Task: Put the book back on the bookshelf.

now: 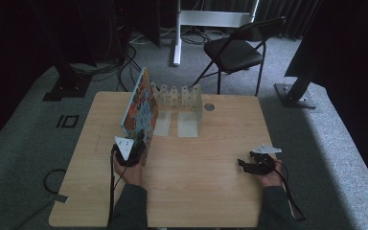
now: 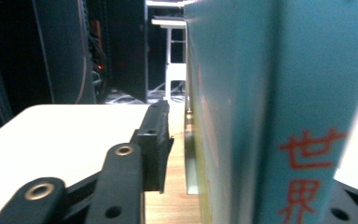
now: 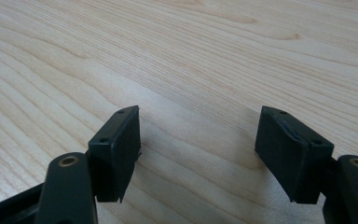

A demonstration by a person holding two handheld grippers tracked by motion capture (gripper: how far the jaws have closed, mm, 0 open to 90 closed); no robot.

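Observation:
A picture book (image 1: 140, 108) with a colourful cover stands on edge on the wooden table (image 1: 206, 187), against the left end of a white metal book rack (image 1: 188, 103). My left gripper (image 1: 141, 142) is at the book's near end. In the left gripper view the teal spine (image 2: 270, 93) with red characters lies between the jaws. The left pad (image 2: 156, 154) stands a small gap away from the cover, so that gripper is open. My right gripper (image 1: 243, 164) rests low over the table at the right, open (image 3: 198, 135), with bare wood between its pads.
The rack's slots to the right of the book hold nothing. Behind the table on the grey carpet are a black folding chair (image 1: 237, 48), a white stand leg (image 1: 176, 38), dark equipment bases and cables.

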